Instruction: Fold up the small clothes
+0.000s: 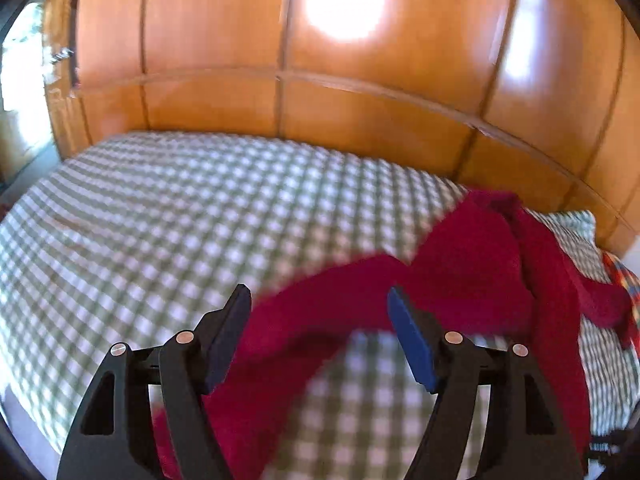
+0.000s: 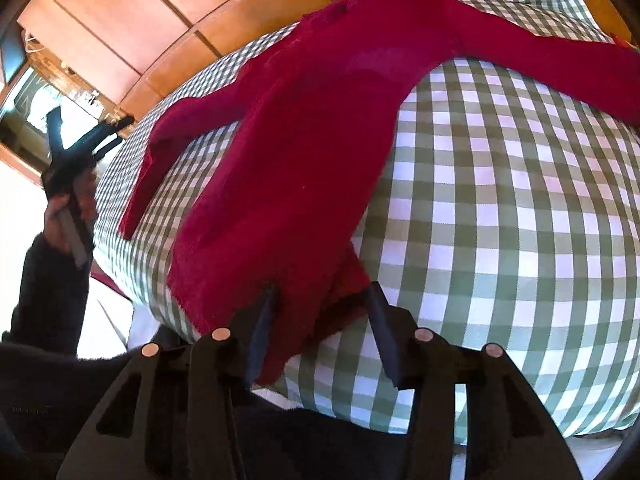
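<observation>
— Green-checked bedcover below wooden wardrobe doors; where's the garment?
— Red garment sprawls from twelve toward six.
— Jaws?
— Left gripper apart; right gripper apart around its hem.

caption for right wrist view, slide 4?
Right gripper straddling the red garment's near edge on a green-checked bed.

We see a red garment of soft, fuzzy knit cloth — matt, slightly rough at its edges. Under it the checked bedcover looks like smooth woven cotton. Behind stands a wooden wardrobe, varnished and glossy — it throws back bright glare. The right gripper is matt black plastic with small metal pins.
</observation>
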